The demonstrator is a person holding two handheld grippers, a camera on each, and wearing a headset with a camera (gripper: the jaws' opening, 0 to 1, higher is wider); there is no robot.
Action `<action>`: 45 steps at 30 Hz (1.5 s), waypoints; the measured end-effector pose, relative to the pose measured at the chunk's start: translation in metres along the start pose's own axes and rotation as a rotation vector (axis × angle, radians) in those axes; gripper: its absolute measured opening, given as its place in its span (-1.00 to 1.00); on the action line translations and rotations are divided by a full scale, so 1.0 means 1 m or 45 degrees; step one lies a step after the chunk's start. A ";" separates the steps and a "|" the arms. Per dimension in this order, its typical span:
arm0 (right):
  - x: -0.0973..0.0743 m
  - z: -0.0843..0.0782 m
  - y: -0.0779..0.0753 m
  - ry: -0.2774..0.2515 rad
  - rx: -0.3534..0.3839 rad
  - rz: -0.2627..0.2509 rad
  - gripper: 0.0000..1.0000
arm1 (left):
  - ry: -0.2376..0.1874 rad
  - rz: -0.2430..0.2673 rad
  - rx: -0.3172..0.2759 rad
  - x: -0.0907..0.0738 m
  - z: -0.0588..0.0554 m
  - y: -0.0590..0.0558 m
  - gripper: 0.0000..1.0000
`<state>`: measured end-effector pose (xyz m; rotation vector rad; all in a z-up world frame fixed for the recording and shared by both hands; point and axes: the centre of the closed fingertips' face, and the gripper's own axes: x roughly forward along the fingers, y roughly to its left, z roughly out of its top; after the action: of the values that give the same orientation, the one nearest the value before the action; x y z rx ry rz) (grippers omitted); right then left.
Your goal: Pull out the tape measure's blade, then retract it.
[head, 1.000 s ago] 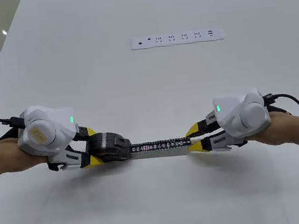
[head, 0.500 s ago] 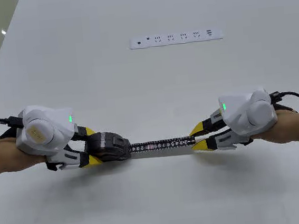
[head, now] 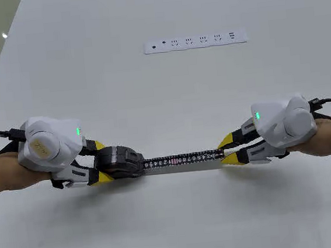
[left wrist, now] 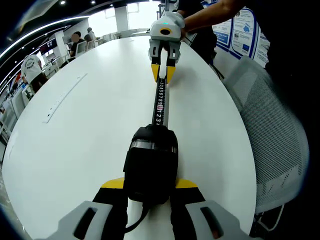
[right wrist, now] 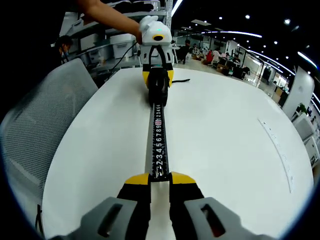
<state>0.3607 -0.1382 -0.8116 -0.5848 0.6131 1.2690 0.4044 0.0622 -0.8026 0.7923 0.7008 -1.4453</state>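
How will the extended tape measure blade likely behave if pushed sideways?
The thin black numbered blade runs straight from its black case, so it is probably stiff lengthwise. Being a flat narrow strip, it would likely bow sideways.

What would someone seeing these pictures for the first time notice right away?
Low in the head view, the black tape measure sits clamped in the left claw. Its numbered blade is stretched flat across to the right claw, which pinches the blade's tip. Farther back, a white power strip lies on the wide white table.
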 end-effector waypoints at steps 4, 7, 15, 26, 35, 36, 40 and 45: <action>-0.003 -0.002 0.000 0.000 0.001 0.001 -0.76 | 0.002 0.000 0.001 0.000 0.000 0.000 -0.40; -0.006 -0.004 0.000 0.001 0.001 0.001 -0.76 | 0.005 0.000 0.001 0.000 0.000 -0.001 -0.40; -0.012 -0.009 0.002 0.009 -0.004 -0.003 -0.76 | 0.006 -0.001 0.000 0.001 0.000 -0.001 -0.40; -0.021 -0.019 0.002 0.028 0.003 -0.010 -0.76 | 0.008 -0.002 -0.001 0.001 0.000 -0.002 -0.40; -0.030 -0.026 0.002 0.039 0.009 -0.012 -0.76 | 0.012 -0.007 -0.004 0.000 0.000 -0.001 -0.40; -0.031 -0.026 0.002 0.042 0.008 -0.013 -0.76 | 0.012 -0.007 -0.004 0.000 0.000 -0.001 -0.40; -0.034 -0.031 0.001 0.048 0.013 -0.015 -0.76 | 0.016 -0.007 -0.003 0.000 0.000 -0.001 -0.40; -0.039 -0.037 0.001 0.053 0.021 -0.019 -0.76 | 0.019 -0.011 -0.002 0.000 0.000 0.000 -0.40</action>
<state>0.3492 -0.1907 -0.8099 -0.6019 0.6522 1.2394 0.4041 0.0623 -0.8030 0.8005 0.7178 -1.4472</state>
